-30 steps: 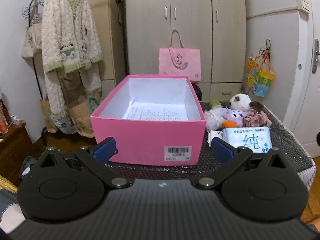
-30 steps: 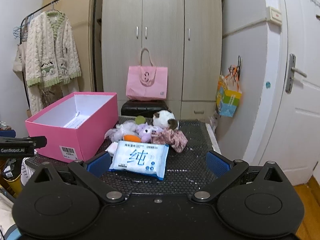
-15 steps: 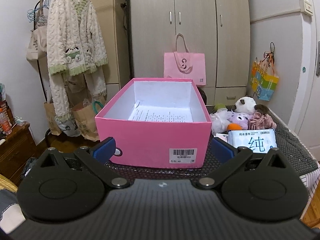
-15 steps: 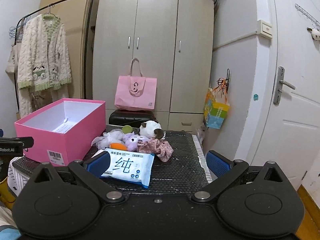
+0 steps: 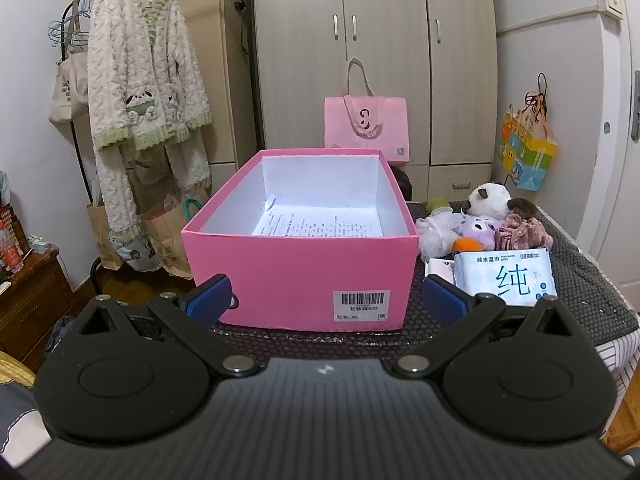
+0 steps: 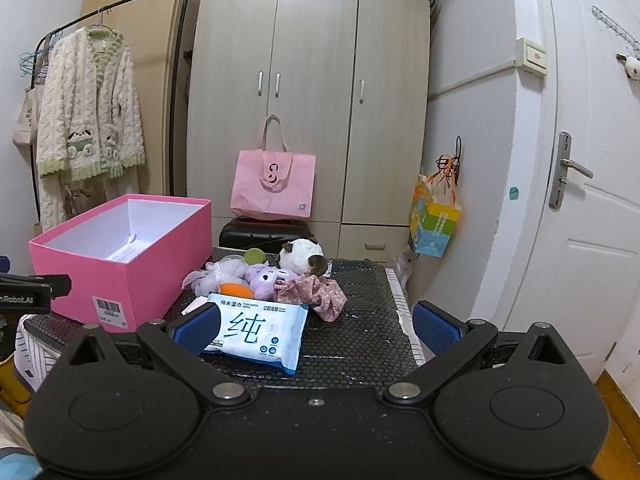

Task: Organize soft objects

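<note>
From the left wrist view, the left gripper (image 5: 326,294) is spread wide and holds nothing, its blue-padded fingers (image 5: 210,294) flanking the near end of an open pink cardboard box (image 5: 304,276) with a barcode label. The box stands on a black dimpled mat (image 5: 580,280), and a printed white paper sheet (image 5: 320,224) lies on its floor. Just right of the box sits a cluster of soft things: a white-and-brown plush animal (image 5: 490,200), a purple plush toy (image 5: 478,228), a white mesh bath puff (image 5: 436,230), a small orange ball (image 5: 466,245), a green ball (image 5: 437,204), a dusty-pink floral fabric scrunchie (image 5: 522,234), and nearest the camera a flat white-and-blue pack of wet wipes (image 5: 506,276). A small white item peeks from under the pack's left edge; what it is I cannot tell.

From the right wrist view, the right gripper (image 6: 318,326) is likewise wide apart and empty, low at the near edge of the mat (image 6: 368,344). Its left finger overlaps the near corner of the wipes pack (image 6: 260,330), though contact is unclear. Behind the pack lie the scrunchie (image 6: 318,294), purple toy (image 6: 264,280), orange ball (image 6: 235,290), bath puff (image 6: 216,274), green ball (image 6: 254,256) and plush animal (image 6: 302,256), with the pink box (image 6: 132,276) to their left. A pink tote bag (image 6: 274,186) rests before a beige wardrobe (image 6: 312,100)
</note>
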{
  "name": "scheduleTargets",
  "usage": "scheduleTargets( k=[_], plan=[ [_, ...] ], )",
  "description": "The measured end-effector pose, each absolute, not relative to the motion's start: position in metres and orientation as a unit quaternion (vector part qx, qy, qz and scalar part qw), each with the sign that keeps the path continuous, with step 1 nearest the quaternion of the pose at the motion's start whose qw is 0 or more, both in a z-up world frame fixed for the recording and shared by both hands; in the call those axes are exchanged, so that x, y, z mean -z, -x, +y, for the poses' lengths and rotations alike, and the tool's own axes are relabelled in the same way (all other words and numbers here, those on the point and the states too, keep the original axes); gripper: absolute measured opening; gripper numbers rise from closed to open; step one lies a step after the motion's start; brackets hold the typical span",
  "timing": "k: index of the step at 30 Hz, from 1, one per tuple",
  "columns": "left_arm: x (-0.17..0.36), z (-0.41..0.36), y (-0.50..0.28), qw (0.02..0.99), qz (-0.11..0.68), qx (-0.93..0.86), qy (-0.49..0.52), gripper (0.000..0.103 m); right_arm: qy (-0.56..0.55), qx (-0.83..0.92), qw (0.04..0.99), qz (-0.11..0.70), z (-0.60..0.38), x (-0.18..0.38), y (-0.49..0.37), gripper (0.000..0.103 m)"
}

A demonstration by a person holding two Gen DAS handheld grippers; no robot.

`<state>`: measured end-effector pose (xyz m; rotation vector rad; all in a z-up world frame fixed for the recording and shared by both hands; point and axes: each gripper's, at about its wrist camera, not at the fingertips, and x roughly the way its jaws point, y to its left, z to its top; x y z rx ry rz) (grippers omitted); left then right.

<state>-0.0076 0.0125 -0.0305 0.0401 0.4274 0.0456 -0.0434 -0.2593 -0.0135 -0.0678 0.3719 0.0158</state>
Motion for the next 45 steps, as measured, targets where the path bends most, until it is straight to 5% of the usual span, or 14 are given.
scheduleTargets(
  k=[11, 24, 28, 30, 36, 45],
  plan=[
    [0.007, -0.010, -0.003, 0.983, 0.171, 0.036, -0.053, 0.103, 0.012, -0.071, 0.984, 0.160, -0.280, 0.015, 0.026, 0.103],
    [0.021, -0.093, -0.042, 0.968, 0.157, 0.168, -0.102, 0.096, 0.009, -0.119, 0.968, 0.220, -0.295, 0.059, -0.031, 0.103],
    [0.032, -0.104, -0.063, 0.955, 0.199, 0.204, -0.085, 0.094, -0.005, -0.144, 0.962, 0.233, -0.299, 0.072, -0.048, 0.098],
    [0.042, -0.107, -0.075, 0.948, 0.231, 0.202, -0.081, 0.082, 0.004, -0.160, 0.959, 0.235, -0.296, 0.080, -0.053, 0.095],
    [0.071, -0.113, -0.111, 0.929, 0.300, 0.208, -0.069, 0.071, 0.020, -0.187, 0.953, 0.237, -0.284, 0.099, -0.070, 0.084],
    [0.095, -0.102, -0.144, 0.920, 0.350, 0.176, -0.026, 0.072, -0.009, -0.182, 0.945, 0.273, -0.283, 0.122, -0.105, 0.078]
  ],
)
